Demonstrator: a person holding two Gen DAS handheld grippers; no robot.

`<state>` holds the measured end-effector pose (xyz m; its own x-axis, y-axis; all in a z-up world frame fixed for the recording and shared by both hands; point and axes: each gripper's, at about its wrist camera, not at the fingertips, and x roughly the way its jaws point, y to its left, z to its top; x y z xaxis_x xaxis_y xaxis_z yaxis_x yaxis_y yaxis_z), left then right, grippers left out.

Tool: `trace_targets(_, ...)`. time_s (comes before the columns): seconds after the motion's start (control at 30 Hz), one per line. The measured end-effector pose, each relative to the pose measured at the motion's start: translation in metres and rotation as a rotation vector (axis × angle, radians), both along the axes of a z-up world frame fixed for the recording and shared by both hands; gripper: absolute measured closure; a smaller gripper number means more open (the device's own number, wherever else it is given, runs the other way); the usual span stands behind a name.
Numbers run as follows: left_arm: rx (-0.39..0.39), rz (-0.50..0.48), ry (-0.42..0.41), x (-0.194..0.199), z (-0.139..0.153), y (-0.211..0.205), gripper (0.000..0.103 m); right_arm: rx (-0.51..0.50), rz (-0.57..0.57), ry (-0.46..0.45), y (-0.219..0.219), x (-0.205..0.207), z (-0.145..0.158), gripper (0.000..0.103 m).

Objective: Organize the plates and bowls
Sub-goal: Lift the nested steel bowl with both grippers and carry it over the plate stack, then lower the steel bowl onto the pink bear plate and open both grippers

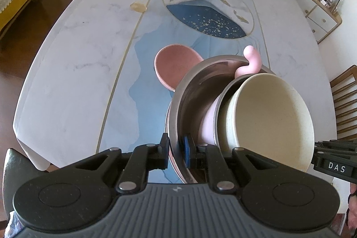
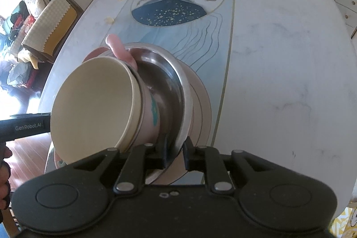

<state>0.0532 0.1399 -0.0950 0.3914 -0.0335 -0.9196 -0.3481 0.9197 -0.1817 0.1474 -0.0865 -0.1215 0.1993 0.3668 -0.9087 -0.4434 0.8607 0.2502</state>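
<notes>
Both sets of jaws are nearly pressed together, each pinching the thin rim of the same steel bowl [image 1: 189, 90], one at either side. The left gripper [image 1: 176, 150] has a pad on each face of the rim; the right gripper [image 2: 176, 154] bites the opposite side the same way. The steel bowl looks lifted and tipped, with the surface [image 1: 73, 55] showing beneath it near the front edge.

Nested inside it is a pale pink bowl [image 1: 208, 122], and inside that a cream bowl [image 1: 270, 119], leaning out well past the steel rim. A pink hooked handle [image 1: 251, 59] pokes up at the far side of the stack; what it belongs to I cannot tell. From the right wrist view a pink plate [image 2: 200, 104] shows just beyond the steel bowl; whether they touch I cannot say.

The risk, I would judge, is that lean: the inner bowls sit loose, so more tilt or a jerk could slide the cream bowl out. The grip is also on slick thin metal, and if the two hands drift apart or twist unevenly the rim could slip free.

A second pink bowl [image 1: 176, 66] lies just behind the stack, toward the middle of the surface, and could be knocked if the stack goes forward. Two small yellowish lumps [image 1: 138, 6] lie well off toward the left edge.
</notes>
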Motion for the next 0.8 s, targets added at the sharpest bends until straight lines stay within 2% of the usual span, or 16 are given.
trace_targets(0.37, 0.072, -0.036, -0.029, 0.0, 0.008, -0.008, 0.09, -0.001, -0.022, 0.004, 0.001, -0.003, -0.006, 0.083)
trace_targets(0.73, 0.078, -0.052, -0.063, 0.003, 0.016, -0.004, 0.089, -0.01, -0.042, -0.013, -0.004, -0.001, -0.002, 0.075)
trace_targets(0.8, 0.078, -0.054, -0.071, 0.002, 0.017, -0.004, 0.084, -0.01, -0.042, -0.02, -0.006, -0.001, -0.001, 0.073)
